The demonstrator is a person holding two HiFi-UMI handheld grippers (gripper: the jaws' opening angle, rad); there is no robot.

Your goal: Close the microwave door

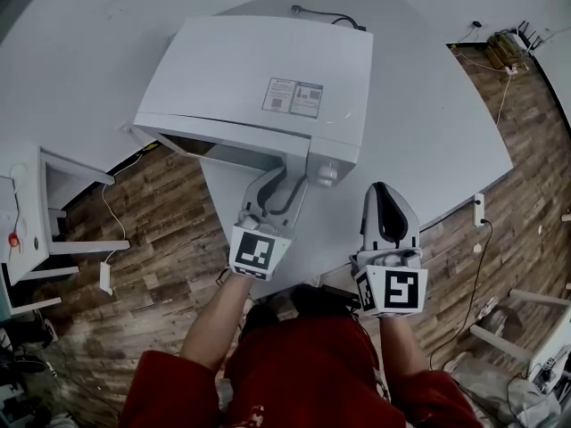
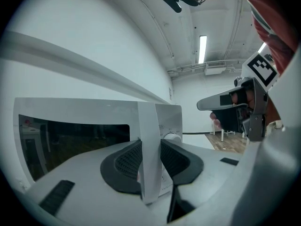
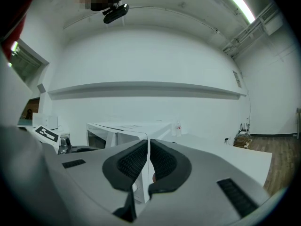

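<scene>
A white microwave [image 1: 259, 78] stands on the white table [image 1: 428, 123], its front towards me. Its door with the dark window [image 2: 70, 140] lies about flush with the control panel and knob [image 2: 171, 136]. My left gripper [image 1: 290, 175] is level at the front, and its black pads are closed on the white vertical door handle [image 2: 149, 126]. My right gripper [image 1: 384, 193] hovers over the table to the right of the microwave, apart from it. Its jaws are together with nothing between them [image 3: 148, 161]. The microwave [image 3: 117, 131] shows behind them.
A black power cable [image 1: 326, 16] runs behind the microwave. A white desk [image 1: 27, 212] stands on the wooden floor at the left. A power strip [image 1: 479, 209] hangs at the table's right edge. A small bottle [image 3: 178, 127] stands far back on the table.
</scene>
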